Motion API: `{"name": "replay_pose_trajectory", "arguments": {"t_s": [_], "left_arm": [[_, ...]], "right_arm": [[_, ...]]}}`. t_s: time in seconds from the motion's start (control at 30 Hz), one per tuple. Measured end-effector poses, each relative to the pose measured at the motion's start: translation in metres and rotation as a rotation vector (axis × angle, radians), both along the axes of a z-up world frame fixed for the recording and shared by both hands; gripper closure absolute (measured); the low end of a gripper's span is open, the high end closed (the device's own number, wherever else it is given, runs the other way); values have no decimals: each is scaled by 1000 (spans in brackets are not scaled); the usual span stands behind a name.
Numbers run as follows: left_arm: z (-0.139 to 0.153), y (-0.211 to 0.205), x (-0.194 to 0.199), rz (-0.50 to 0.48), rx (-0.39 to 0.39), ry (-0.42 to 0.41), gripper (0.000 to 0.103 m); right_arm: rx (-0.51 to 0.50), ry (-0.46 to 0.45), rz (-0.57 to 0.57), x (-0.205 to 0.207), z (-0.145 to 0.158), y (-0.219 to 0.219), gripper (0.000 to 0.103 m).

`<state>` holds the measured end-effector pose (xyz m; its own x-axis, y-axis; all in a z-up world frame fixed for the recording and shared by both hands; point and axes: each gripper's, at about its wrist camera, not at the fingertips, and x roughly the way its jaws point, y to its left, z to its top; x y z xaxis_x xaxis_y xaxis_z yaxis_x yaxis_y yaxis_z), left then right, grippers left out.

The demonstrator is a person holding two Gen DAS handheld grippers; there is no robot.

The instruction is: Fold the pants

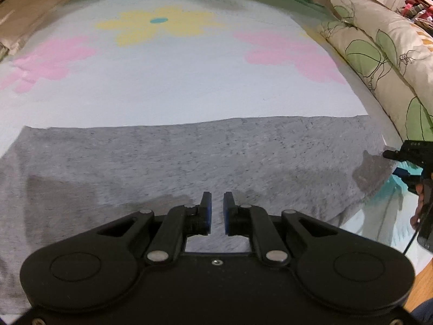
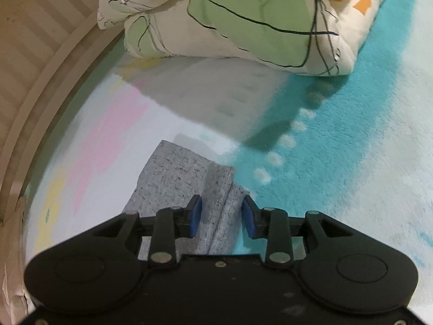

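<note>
Only the right wrist view shows the right gripper (image 2: 222,214), jaws wide, straddling the heather-grey knit pants (image 2: 186,178) at their seamed edge; the left gripper (image 1: 216,211) hovers narrowly parted above them.

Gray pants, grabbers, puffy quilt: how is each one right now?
gray pants: spread flat on the blanket, one end by the right gripper.
left gripper: open a little, above the pants, holding nothing.
right gripper: open, fingers either side of the pants' end, not clamped.
quilt: folded, lying on the blanket.
blanket: laid flat.
</note>
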<state>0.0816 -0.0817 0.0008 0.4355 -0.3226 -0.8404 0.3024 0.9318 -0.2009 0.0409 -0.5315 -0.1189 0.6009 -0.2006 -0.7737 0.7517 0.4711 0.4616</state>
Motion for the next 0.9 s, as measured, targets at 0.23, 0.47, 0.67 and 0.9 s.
{"name": "replay_pose_trajectory", "arguments": {"t_s": [0.23,0.47,0.67,0.9], "left_arm": [[-14,-26,23,42,11,79,88],[-19,-58,40,60,98,48,88],[-24,-84,53,44,156,36,87],[-52,-100,62,16,195,37,87]], "right_arm": [[-6,-12,57,3,4,-4,89],[-55,-26,97,11,19,7,89],[-57,-31,110,14,26,7,89],[-108,-28,157,20,31,11,89]]}}
